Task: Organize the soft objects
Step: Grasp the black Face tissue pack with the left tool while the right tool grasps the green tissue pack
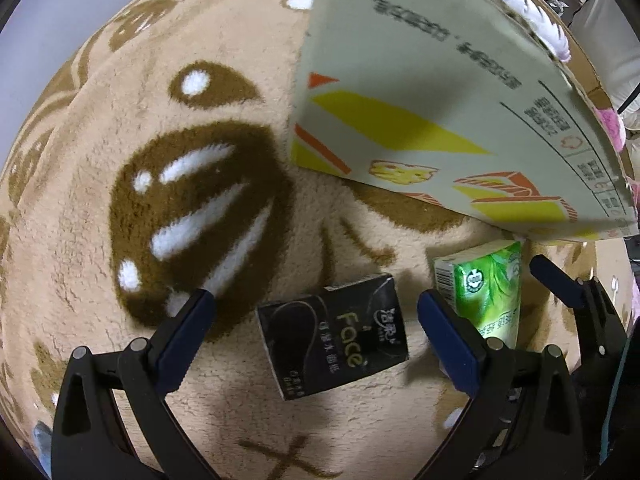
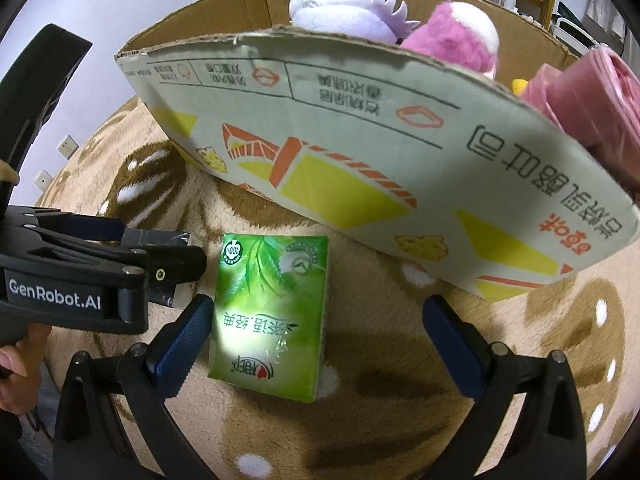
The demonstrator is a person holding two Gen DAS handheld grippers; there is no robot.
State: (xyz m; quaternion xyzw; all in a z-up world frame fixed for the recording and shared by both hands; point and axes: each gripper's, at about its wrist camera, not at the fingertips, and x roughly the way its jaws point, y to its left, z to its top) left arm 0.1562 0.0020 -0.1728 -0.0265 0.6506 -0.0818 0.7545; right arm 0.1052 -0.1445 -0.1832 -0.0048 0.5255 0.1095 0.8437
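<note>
A black tissue pack lies on the beige plush rug, between the wide-apart fingers of my open left gripper. A green tissue pack lies on the rug between the fingers of my open right gripper; it also shows in the left wrist view, at the right. The left gripper shows from the side at the left of the right wrist view, over the black pack. A cardboard box stands just behind both packs.
The box holds a lilac plush, a purple plush and a pink soft item. The other gripper's fingers show at the right of the left wrist view. A white wall lies beyond the rug.
</note>
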